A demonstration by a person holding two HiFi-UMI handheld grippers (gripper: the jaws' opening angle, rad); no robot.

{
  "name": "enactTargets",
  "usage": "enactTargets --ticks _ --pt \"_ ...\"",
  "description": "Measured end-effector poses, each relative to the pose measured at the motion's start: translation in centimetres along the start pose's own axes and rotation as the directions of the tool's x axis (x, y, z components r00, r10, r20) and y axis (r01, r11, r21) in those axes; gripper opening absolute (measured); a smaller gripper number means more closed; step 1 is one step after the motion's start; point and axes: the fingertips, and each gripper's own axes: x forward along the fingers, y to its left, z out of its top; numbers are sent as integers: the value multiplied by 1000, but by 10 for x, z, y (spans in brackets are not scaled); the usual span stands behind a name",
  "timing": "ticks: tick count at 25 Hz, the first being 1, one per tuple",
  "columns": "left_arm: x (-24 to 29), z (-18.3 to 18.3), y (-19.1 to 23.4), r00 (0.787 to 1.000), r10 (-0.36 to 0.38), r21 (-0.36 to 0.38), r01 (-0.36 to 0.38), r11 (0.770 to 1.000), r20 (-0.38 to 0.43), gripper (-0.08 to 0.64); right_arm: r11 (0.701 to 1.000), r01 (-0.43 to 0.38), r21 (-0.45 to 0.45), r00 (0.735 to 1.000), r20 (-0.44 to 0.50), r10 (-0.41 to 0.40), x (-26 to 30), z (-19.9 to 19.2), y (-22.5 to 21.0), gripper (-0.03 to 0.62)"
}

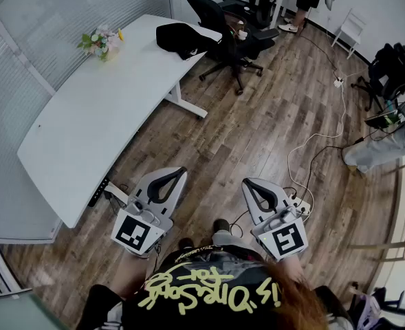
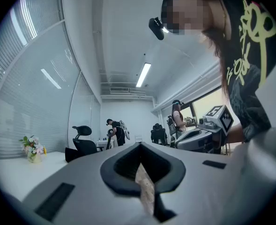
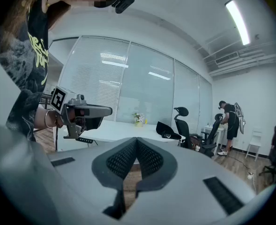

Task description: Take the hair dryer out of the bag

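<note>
A black bag (image 1: 181,38) lies at the far end of the white table (image 1: 99,122); no hair dryer shows. The right gripper view finds the bag (image 3: 168,131) well ahead, and in the left gripper view the bag (image 2: 77,154) is a dark shape on the tabletop. My left gripper (image 1: 178,173) and right gripper (image 1: 247,183) hover side by side over the wooden floor, close to my body and far from the bag. Both are shut with nothing between their jaws. Each shows in the other's view: the right gripper (image 2: 212,128) and the left gripper (image 3: 84,112).
A small vase of flowers (image 1: 102,43) stands on the table left of the bag. Black office chairs (image 1: 226,26) crowd the table's far end. Cables and a power strip (image 1: 300,205) lie on the floor to my right. Other people stand at the back of the room.
</note>
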Motion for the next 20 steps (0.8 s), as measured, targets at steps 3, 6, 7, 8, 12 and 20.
enactTargets --ticks 3,6,7,8,12,20 --pt "1 1 6 1000 5 1 -5 1000 7 -8 1000 -1 0 1000 -1 1 4 1 -2 2" --pt "4 5 8 1000 5 6 -5 1000 27 -8 1000 -6 1 1000 -1 6 6 2 -3 2" --pt "4 9 7 999 4 10 -4 1000 44 -8 1000 -9 3 1000 -2 9 6 1 -2 2" --pt "5 11 7 998 4 12 -5 1000 55 -8 1000 -10 3 1000 -2 10 6 1 -2 2" --pt "4 -1 8 1000 7 -2 -7 1000 16 -8 1000 -10 0 1000 -1 10 7 -1 -3 2" --pt "7 3 16 999 29 -5 -29 1000 42 -8 997 10 81 1000 17 -11 13 -2 -9 2"
